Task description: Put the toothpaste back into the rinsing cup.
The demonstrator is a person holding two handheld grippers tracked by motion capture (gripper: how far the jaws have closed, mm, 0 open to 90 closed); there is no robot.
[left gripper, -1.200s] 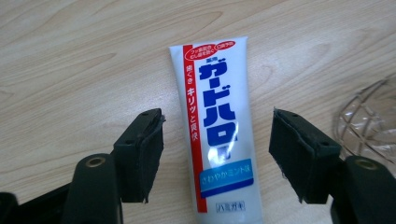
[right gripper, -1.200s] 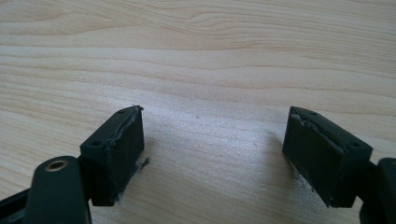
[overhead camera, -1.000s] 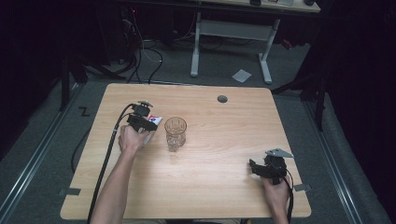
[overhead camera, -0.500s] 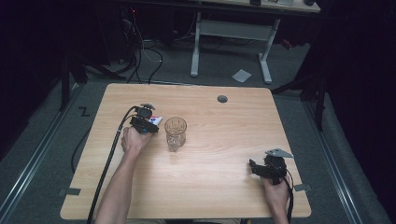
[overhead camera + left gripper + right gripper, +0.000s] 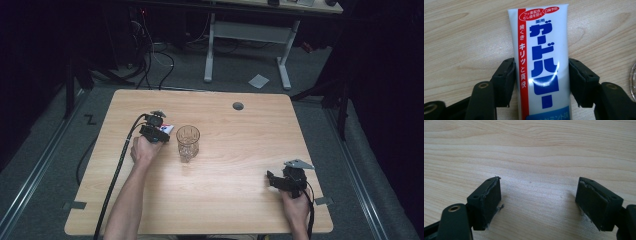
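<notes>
A white toothpaste tube point(image 5: 541, 50) with blue and red print lies flat on the wooden table point(image 5: 225, 210). My left gripper point(image 5: 541, 82) straddles it, and its jaws have just been closing, so both pads now touch the tube's sides. In the high view the left gripper point(image 5: 159, 131) and the tube point(image 5: 169, 129) sit at the table's left, just left of an upright clear cut glass point(image 5: 188, 142). Its rim point(image 5: 633, 77) shows at the right edge of the left gripper view. My right gripper point(image 5: 272, 180) rests near the front right corner, open point(image 5: 537, 195) over bare wood.
A round cable hole point(image 5: 238, 106) sits near the table's far edge. Behind the table stand a white desk frame point(image 5: 250, 35) and cables on the floor, with a sheet of paper point(image 5: 259, 80) lying there. The left gripper's cable point(image 5: 117, 170) trails along the forearm.
The left hand has shifted only slightly beside the glass. The right hand and the glass have kept still.
</notes>
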